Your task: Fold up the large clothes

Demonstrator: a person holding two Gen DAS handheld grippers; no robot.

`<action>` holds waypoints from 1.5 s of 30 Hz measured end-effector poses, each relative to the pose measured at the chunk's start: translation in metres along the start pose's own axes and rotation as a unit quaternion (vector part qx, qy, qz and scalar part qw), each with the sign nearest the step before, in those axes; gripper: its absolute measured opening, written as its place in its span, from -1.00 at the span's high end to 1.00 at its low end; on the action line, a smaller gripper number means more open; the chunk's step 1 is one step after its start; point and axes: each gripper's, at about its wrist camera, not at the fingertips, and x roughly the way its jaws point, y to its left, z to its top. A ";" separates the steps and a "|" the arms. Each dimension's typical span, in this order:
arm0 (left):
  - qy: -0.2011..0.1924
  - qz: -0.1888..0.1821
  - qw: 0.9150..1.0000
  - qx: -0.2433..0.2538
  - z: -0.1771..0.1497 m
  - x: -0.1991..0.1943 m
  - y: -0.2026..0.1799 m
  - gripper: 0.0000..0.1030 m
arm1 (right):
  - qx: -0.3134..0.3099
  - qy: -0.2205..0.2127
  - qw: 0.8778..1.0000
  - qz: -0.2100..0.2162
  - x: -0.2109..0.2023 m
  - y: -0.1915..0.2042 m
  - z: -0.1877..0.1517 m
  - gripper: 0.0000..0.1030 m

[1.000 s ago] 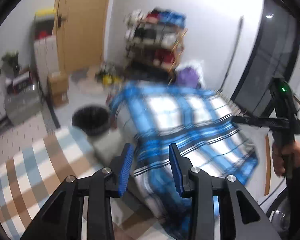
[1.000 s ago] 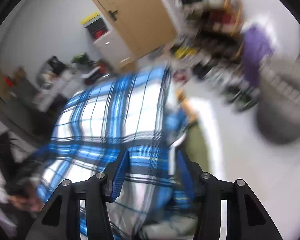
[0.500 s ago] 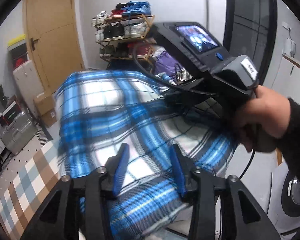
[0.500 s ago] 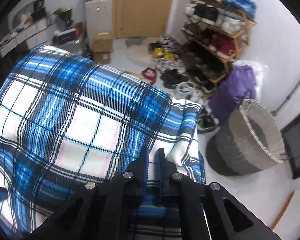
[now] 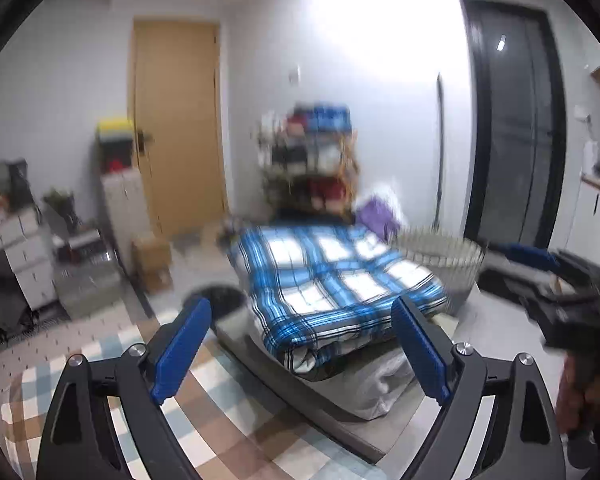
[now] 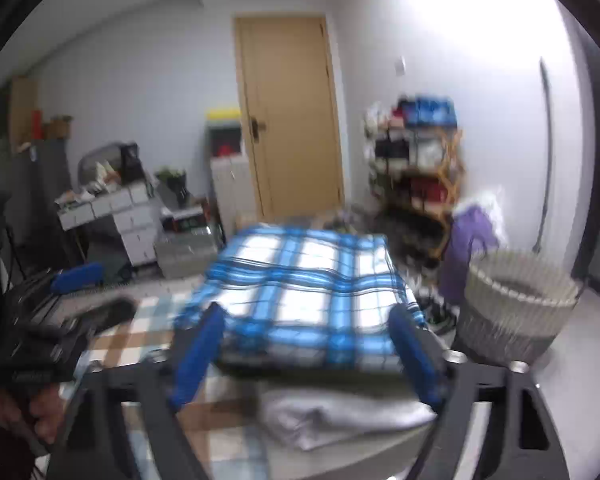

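A blue-and-white plaid cloth lies folded on a pale grey folded cloth atop a low platform. My left gripper is drawn back from it, its jaws opening wide with nothing between them. My right gripper also hangs clear of the plaid cloth, its jaws opening and holding nothing. In the right wrist view, a blue pad of the left gripper shows at the left edge above a hand. Both views are blurred by motion.
A woven basket stands right of the platform, with a purple bag and a shoe rack behind. A checked rug covers the floor at left. Drawers, boxes and a wooden door line the back.
Both grippers were shut on or around the plaid cloth; now both stand wide and have pulled back. The cloth has come down and lies folded on the pile.
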 end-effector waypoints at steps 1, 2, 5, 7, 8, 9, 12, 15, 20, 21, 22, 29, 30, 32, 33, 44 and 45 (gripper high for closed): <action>-0.011 0.007 1.000 0.003 -0.003 -0.017 -0.002 -0.98 | 0.002 -0.016 1.000 -0.001 -0.023 0.010 -0.006 -0.90; -0.021 0.011 1.000 0.003 -0.004 -0.023 -0.004 -0.98 | 0.008 -0.027 1.000 -0.006 -0.043 0.017 -0.010 -0.98; -0.044 0.022 0.999 0.005 -0.014 -0.057 -0.013 -0.98 | 0.025 -0.065 0.997 -0.020 -0.093 0.031 -0.027 -1.00; -0.035 0.020 0.999 -0.007 -0.017 -0.062 -0.015 -0.98 | 0.022 -0.096 0.994 -0.040 -0.125 0.042 -0.038 -1.00; -0.027 0.015 0.999 -0.010 -0.022 -0.069 -0.018 -0.98 | 0.020 -0.114 0.992 -0.052 -0.143 0.049 -0.045 -1.00; -0.019 0.006 1.000 -0.006 -0.026 -0.075 -0.021 -0.98 | 0.018 -0.125 0.990 -0.059 -0.150 0.049 -0.050 -1.00; -0.033 0.018 0.999 0.006 -0.039 -0.078 -0.026 -0.98 | 0.028 -0.145 0.985 -0.091 -0.185 0.068 -0.070 -1.00; -0.052 0.035 0.998 0.025 -0.047 -0.088 -0.034 -0.98 | 0.030 -0.148 0.986 -0.077 -0.192 0.078 -0.077 -1.00; -0.044 0.042 0.998 0.016 -0.055 -0.098 -0.033 -0.98 | 0.026 -0.147 0.988 -0.047 -0.193 0.086 -0.075 -1.00; -0.050 0.052 0.997 0.017 -0.055 -0.098 -0.034 -0.98 | 0.024 -0.153 0.987 -0.047 -0.193 0.086 -0.077 -1.00; -0.053 0.062 0.996 0.021 -0.055 -0.096 -0.035 -0.98 | 0.018 -0.154 0.986 -0.053 -0.192 0.085 -0.078 -1.00; -0.055 0.073 0.995 0.029 -0.059 -0.088 -0.034 -0.98 | 0.027 -0.157 0.984 -0.083 -0.196 0.085 -0.083 -1.00; -0.056 0.075 0.995 0.026 -0.060 -0.086 -0.033 -0.98 | 0.022 -0.158 0.984 -0.083 -0.196 0.086 -0.083 -1.00; -0.054 0.069 0.996 0.017 -0.061 -0.084 -0.030 -0.98 | 0.013 -0.155 0.984 -0.082 -0.194 0.090 -0.085 -1.00; -0.052 0.062 0.997 0.014 -0.061 -0.083 -0.029 -0.98 | 0.010 -0.153 0.985 -0.080 -0.193 0.091 -0.086 -1.00; -0.046 0.051 0.998 0.004 -0.066 -0.084 -0.030 -0.98 | 0.016 -0.156 0.985 -0.078 -0.195 0.083 -0.084 -1.00; -0.047 0.052 0.998 0.007 -0.067 -0.084 -0.031 -0.98 | 0.018 -0.156 0.984 -0.079 -0.195 0.081 -0.084 -1.00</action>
